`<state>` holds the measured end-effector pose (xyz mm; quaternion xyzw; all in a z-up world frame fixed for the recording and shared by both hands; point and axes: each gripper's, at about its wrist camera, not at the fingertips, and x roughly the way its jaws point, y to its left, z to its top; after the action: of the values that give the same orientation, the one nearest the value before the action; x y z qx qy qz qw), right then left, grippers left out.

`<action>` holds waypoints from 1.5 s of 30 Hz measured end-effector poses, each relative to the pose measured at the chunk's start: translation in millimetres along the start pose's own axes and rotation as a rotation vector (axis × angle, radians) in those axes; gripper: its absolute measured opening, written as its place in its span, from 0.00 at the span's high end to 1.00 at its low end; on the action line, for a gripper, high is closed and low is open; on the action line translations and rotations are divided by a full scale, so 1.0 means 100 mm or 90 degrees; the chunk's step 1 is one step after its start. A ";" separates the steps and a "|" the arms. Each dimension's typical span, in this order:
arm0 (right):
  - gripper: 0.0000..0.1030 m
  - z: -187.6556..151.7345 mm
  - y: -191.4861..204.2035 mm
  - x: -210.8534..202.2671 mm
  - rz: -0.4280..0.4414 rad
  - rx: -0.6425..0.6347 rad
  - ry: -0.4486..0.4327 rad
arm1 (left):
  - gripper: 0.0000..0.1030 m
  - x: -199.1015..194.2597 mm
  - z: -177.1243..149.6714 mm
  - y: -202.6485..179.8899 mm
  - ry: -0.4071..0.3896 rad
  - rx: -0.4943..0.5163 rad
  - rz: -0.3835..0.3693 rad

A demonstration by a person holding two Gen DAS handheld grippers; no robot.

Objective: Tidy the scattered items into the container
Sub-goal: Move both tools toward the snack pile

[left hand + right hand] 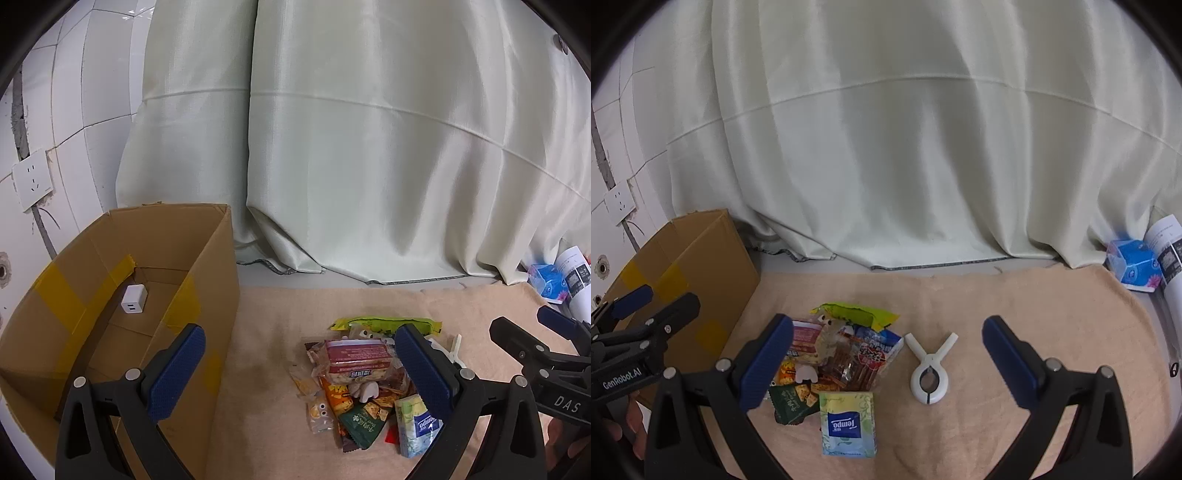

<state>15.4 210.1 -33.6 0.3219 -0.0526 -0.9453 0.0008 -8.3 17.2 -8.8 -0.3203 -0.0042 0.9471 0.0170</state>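
Both grippers (303, 373) (888, 363) gaping, empty; snack pile (838, 354) light, crinkly, slippery; clip (930, 363) right of it stiff — pinch its body

One box (207, 258), one charger (133, 299), one clip (929, 369).

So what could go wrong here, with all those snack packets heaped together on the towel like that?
The snack pile overlaps loosely, so the open right gripper might lift two packets or scatter the rest. The white clip lies flat on the towel and could slip from the pads. The cardboard box has tall walls; a low carry might knock it, though that's a guess.
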 end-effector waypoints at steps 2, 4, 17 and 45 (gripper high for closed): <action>0.00 0.00 0.00 0.00 0.003 -0.001 -0.003 | 0.00 0.00 0.01 0.00 0.000 -0.002 -0.002; 0.00 -0.02 -0.01 0.00 0.004 -0.002 -0.002 | 0.00 0.00 0.01 -0.01 -0.001 -0.002 -0.002; 0.00 -0.04 -0.01 -0.08 0.002 0.002 -0.013 | 0.00 0.01 0.01 -0.04 0.001 0.002 -0.004; 0.00 -0.05 -0.01 -0.16 0.005 0.006 -0.016 | 0.00 -0.04 -0.08 0.02 0.008 -0.006 -0.018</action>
<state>30.6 210.8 -27.9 0.3099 -0.0586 -0.9490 0.0019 -0.8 15.2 -13.1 -0.3265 -0.0134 0.9447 0.0292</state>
